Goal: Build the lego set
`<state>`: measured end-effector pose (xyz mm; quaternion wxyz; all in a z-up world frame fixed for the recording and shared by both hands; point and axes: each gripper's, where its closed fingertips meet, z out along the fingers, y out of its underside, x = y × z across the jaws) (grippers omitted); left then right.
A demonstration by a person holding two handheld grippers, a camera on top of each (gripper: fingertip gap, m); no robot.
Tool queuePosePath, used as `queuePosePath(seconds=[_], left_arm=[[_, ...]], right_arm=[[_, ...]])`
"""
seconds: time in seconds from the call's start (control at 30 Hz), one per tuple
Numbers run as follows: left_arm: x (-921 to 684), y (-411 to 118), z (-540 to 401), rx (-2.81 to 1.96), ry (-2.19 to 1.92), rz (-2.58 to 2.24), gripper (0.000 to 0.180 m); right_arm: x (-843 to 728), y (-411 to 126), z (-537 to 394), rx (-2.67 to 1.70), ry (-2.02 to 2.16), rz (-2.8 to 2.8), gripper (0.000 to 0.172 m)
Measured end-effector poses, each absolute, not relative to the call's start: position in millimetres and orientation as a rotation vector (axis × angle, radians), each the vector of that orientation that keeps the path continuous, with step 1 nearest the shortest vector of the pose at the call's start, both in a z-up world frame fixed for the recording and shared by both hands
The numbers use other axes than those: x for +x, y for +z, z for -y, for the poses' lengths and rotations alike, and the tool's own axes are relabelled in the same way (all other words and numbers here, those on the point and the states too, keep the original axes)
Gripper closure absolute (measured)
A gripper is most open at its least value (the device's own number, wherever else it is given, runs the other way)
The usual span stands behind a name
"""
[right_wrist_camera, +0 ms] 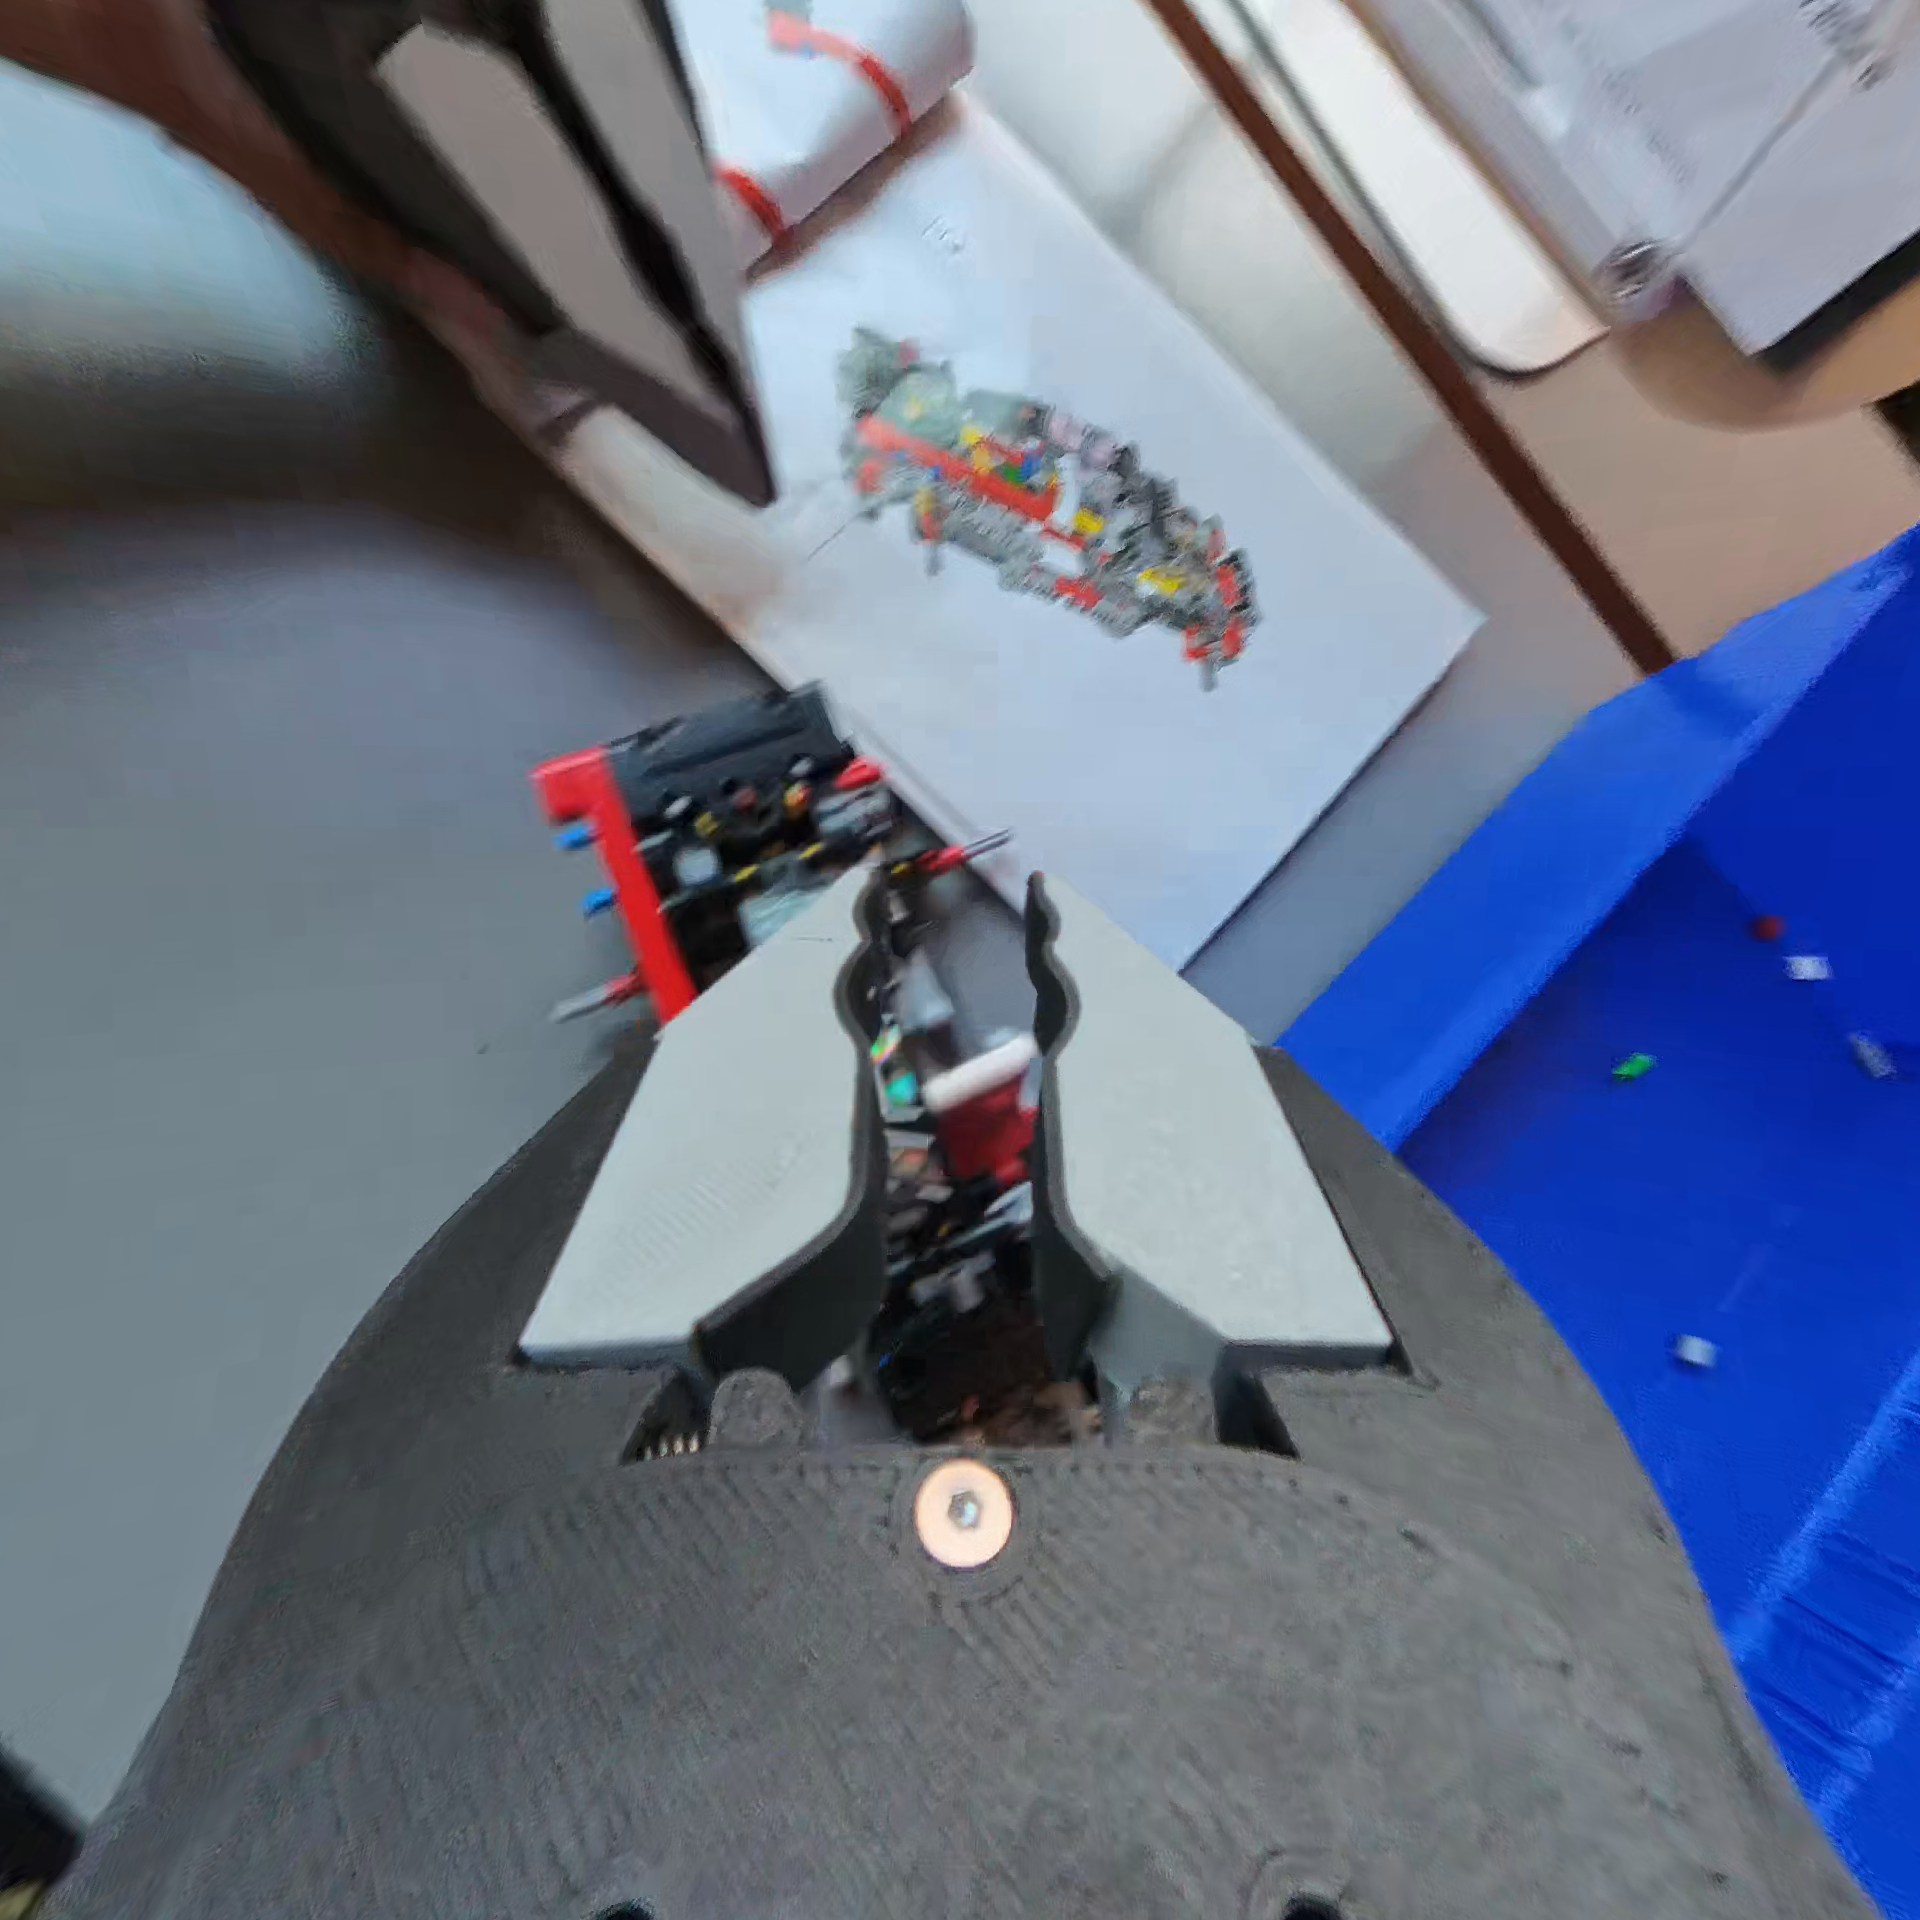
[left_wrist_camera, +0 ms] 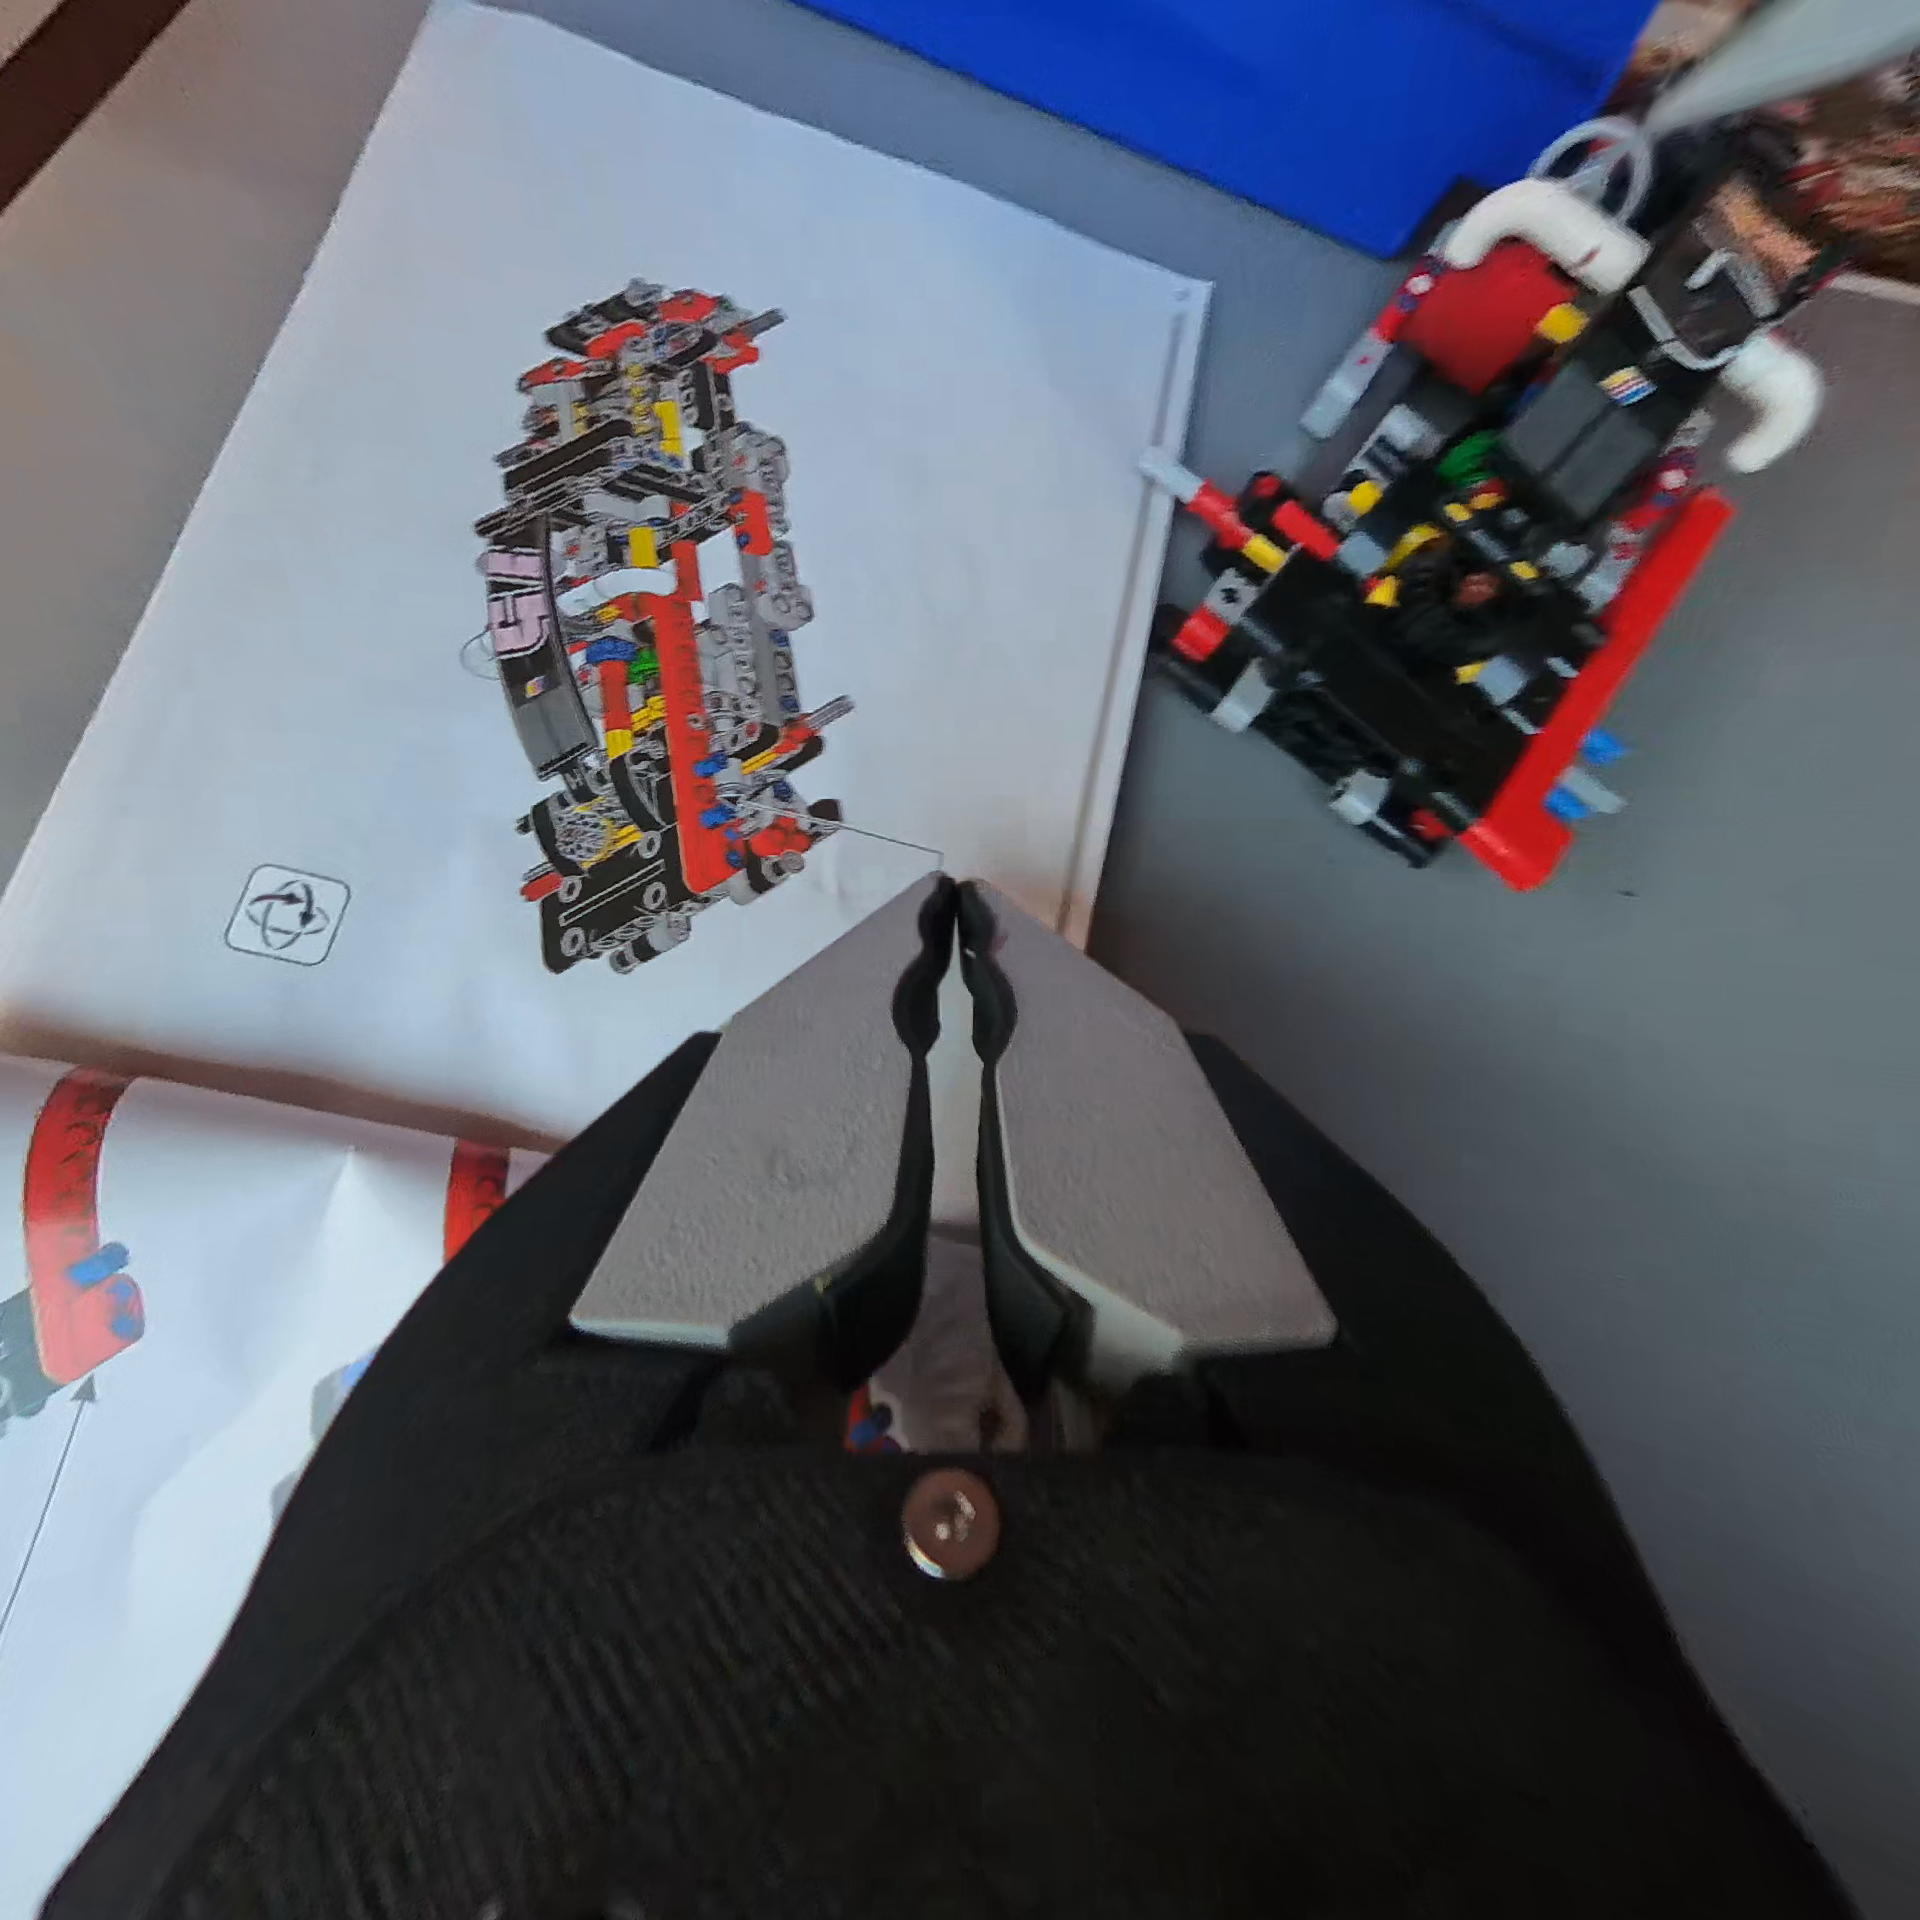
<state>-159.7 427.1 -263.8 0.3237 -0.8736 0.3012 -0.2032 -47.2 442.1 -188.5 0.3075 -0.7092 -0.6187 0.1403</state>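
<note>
Left gripper (left_wrist_camera: 951,883) pressed together, empty, over instruction booklet (left_wrist_camera: 935,436).
Right gripper (right_wrist_camera: 951,904) apart above brick model (right_wrist_camera: 717,821), frame centre; parts could be knocked off if snagged.

Brick model (left_wrist_camera: 1455,582) on the table (left_wrist_camera: 1558,1143) — beside the booklet (left_wrist_camera: 727,520), near the bin (right_wrist_camera: 1662,1143).
</note>
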Motion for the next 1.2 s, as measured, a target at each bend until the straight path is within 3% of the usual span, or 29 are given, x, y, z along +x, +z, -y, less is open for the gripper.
queuePosePath(seconds=[0.1, 0.13, 0.17, 0.3, 0.47, 0.53, 0.6, 0.7, 0.83, 0.87, 1.0, 1.2], left_arm=[[-159.4, -257.9, -423.0, -2.325, -0.548, -0.784, 0.18], [-158.3, -258.2, -419.9, -2.333, -0.552, -0.821, 0.161], [-157.4, -258.9, -418.7, -2.335, -0.543, -0.849, 0.122], [-153.5, -261.2, -414.1, -2.354, -0.502, -0.926, 0.123], [-154.8, -277.8, -415.8, -2.423, -0.4, -0.983, 0.117], [-156.7, -278.0, -419.0, -2.419, -0.353, -1.005, 0.13], [-158.2, -278.4, -418.1, -2.427, -0.342, -1.031, 0.153], [-161.1, -279.2, -415.5, -2.441, -0.383, -1.035, 0.18], [-161.4, -278.0, -416.2, -2.435, -0.455, -0.984, 0.176], [-156.3, -274.7, -415.2, -2.424, -0.507, -0.972, 0.16], [-147.2, -269.3, -422.9, -2.379, -0.492, -0.967, 0.134], [-143.0, -274.2, -427.8, -2.382, -0.428, -1.019, 0.133]], right_arm=[[-25.6, -191.8, -400.2, -1.821, 0.652, 1.807, 0.126], [-16.7, -194.3, -394.5, -1.804, 0.678, 1.858, 0.114], [-8.9, -198.1, -396.6, -1.798, 0.652, 1.88, 0.105], [-3.4, -215.4, -396.5, -1.802, 0.605, 1.927, 0.082], [-14.2, -237.3, -397.2, -1.734, 0.443, 2.076, 0.077], [-14.9, -246.8, -399.7, -1.744, 0.391, 2.129, 0.078], [-12.0, -254.1, -393.1, -1.755, 0.405, 2.197, 0.092], [-8.7, -255.5, -385.9, -1.746, 0.423, 2.224, 0.086], [-1.6, -254.3, -372.8, -1.73, 0.454, 2.245, 0.091], [0.0, -254.1, -369.3, -1.725, 0.458, 2.252, 0.091], [7.2, -253.9, -355.4, -1.706, 0.443, 2.285, 0.089], [8.1, -242.5, -343.6, -1.655, 0.474, 2.234, 0.089]])
